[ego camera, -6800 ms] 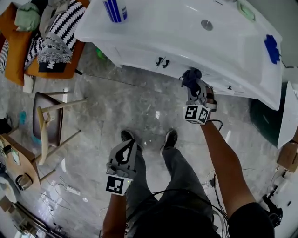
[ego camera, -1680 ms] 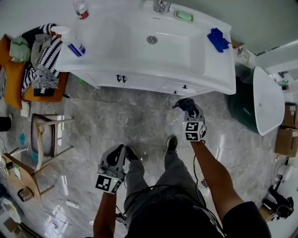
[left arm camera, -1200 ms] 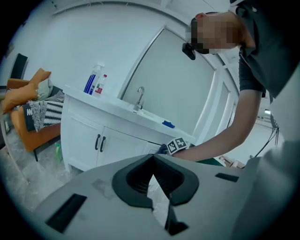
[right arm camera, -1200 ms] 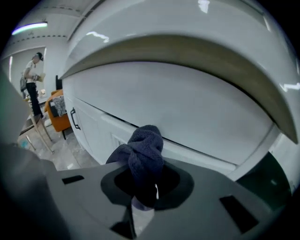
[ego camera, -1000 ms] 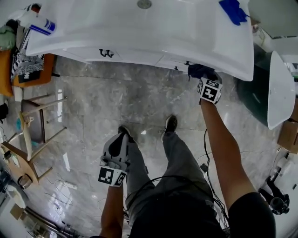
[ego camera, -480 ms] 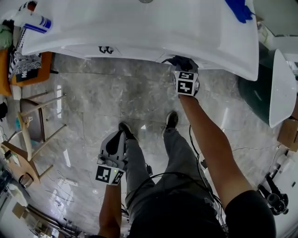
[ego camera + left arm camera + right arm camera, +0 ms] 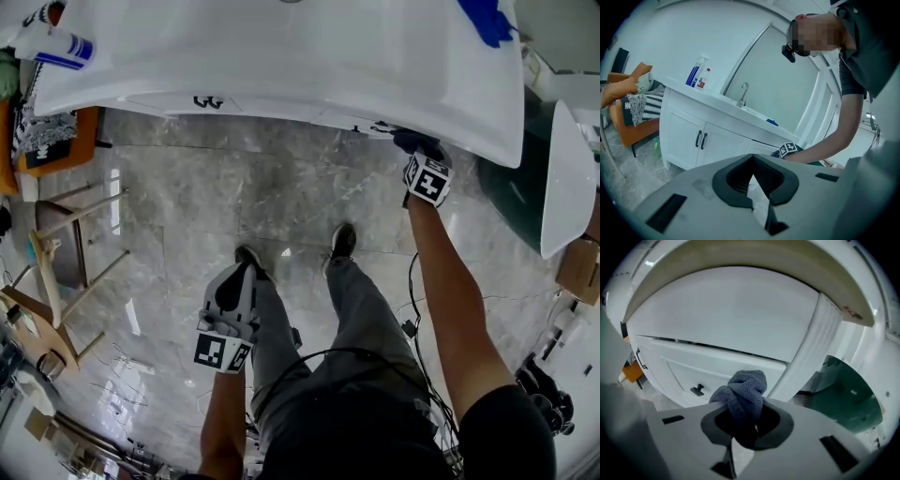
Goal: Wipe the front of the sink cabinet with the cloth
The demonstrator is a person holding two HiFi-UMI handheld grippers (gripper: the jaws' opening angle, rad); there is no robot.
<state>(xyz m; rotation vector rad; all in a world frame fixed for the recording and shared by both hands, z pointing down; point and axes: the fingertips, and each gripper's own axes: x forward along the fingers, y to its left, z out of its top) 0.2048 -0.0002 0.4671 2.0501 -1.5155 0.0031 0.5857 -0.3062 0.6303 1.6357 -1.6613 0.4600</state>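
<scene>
Head view: right gripper [image 7: 413, 150] reaches the sink cabinet [image 7: 281, 111] front, under the counter's [image 7: 281, 47] right end; left gripper [image 7: 237, 281] hangs low above the floor [image 7: 187, 206]. Left gripper view: jaws closed together, empty. Right gripper view: jaws clamped on the bunched grey cloth [image 7: 743, 392], just before a drawer front [image 7: 693, 376]; contact unclear.

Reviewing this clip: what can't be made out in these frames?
Head view: the countertop overhang hides most of the sink cabinet front, so cloth contact can't be told.
Right gripper view: the cloth's held end is buried inside the right gripper.
Left gripper view: the spray bottle label is too small to read.
</scene>
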